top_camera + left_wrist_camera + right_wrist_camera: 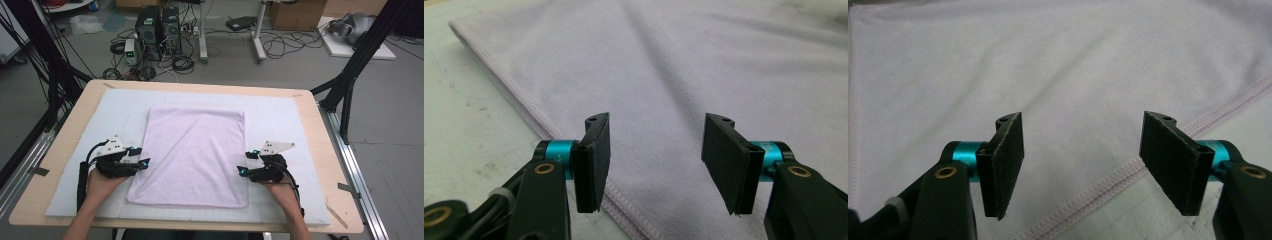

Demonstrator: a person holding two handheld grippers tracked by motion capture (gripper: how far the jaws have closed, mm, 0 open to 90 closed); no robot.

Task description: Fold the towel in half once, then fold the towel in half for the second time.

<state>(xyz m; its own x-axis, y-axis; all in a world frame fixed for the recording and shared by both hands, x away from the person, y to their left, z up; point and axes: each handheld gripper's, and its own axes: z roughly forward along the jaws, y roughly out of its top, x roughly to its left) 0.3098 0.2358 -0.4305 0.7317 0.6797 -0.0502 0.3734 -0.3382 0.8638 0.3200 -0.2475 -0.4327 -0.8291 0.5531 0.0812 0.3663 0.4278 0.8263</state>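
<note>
A pale lilac towel (pixel 192 155) lies flat on a white mat (pixel 280 117) in the middle of the table. My left gripper (pixel 141 158) sits at the towel's left edge, about two thirds of the way toward the front, pointing right. Its jaws (pixel 655 162) stand open over the stitched hem of the towel (pixel 684 80), with nothing pinched. My right gripper (pixel 246 162) mirrors it at the towel's right edge, pointing left. Between its spread pads (pixel 1081 165) I see the towel (pixel 1048 70) and its hem, untouched by either pad.
The wooden table (pixel 330 165) has bare borders around the mat. Black frame struts (pixel 350 75) rise at both sides. Computer towers (pixel 157 30), cables and cardboard boxes sit on the floor beyond the far edge.
</note>
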